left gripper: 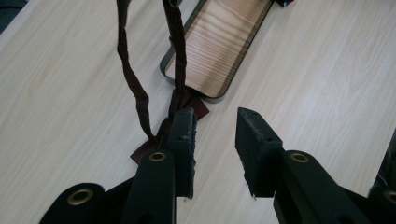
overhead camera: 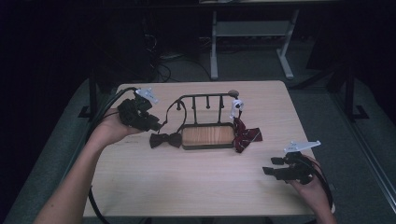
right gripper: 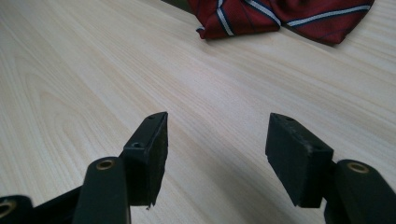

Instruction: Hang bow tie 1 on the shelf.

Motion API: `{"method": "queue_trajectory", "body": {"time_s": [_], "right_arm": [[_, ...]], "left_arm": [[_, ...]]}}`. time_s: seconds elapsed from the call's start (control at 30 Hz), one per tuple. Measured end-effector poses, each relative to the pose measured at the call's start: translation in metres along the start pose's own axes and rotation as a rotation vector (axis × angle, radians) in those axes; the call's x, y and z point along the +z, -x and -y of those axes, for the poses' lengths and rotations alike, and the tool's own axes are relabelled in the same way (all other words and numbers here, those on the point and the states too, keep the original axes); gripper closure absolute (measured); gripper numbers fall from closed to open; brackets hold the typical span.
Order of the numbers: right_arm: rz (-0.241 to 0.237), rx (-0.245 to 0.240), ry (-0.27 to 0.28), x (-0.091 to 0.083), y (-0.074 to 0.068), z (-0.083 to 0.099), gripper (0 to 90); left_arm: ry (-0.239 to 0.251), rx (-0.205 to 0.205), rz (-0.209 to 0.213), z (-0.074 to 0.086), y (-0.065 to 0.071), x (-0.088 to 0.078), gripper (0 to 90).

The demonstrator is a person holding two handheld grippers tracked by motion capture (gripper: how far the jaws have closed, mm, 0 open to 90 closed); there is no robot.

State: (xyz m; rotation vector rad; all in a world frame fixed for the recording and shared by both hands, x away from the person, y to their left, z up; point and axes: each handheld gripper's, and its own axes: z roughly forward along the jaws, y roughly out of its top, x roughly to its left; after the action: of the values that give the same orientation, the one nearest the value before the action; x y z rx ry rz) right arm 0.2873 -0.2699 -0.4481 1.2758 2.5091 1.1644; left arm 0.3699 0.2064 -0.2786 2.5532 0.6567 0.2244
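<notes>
- Nearest the camera, two forearms are coming in over the near edge of the table, one at each near corner
- Right gripper is resting low by the near right corner, close to the right edge; its jaws are standing wide apart with nothing between them, only bare wood ahead
- Left gripper is hanging over the left side of the table, its jaws parted and gripping nothing; the dark bow tie is lying just beyond its left jaw
- That bow tie is lying flat just left of the rack's wooden base, touching its corner, while its strap is running up to the black rack
- Striped red bow tie is lying crumpled at the right end of the base, well ahead of the right gripper
- Open tabletop is stretching wide across the near half between the two grippers; the far strip behind the rack is narrower
</notes>
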Motion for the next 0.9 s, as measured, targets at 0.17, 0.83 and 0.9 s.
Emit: {"method": "queue_trajectory", "body": {"time_s": [0.17, 0.83, 0.9], "right_arm": [[0.000, 0.000, 0.001, 0.000, 0.000, 0.000, 38.8], [-0.007, 0.002, 0.005, 0.001, 0.001, 0.000, 38.6], [-0.006, 0.002, 0.005, 0.001, 0.001, 0.000, 38.6]], "left_arm": [[0.003, -0.006, 0.009, 0.006, 0.003, 0.005, 65.6], [0.015, -0.033, 0.021, 0.040, 0.017, 0.023, 59.0], [0.016, -0.035, 0.026, 0.043, 0.019, 0.026, 58.5]]}}
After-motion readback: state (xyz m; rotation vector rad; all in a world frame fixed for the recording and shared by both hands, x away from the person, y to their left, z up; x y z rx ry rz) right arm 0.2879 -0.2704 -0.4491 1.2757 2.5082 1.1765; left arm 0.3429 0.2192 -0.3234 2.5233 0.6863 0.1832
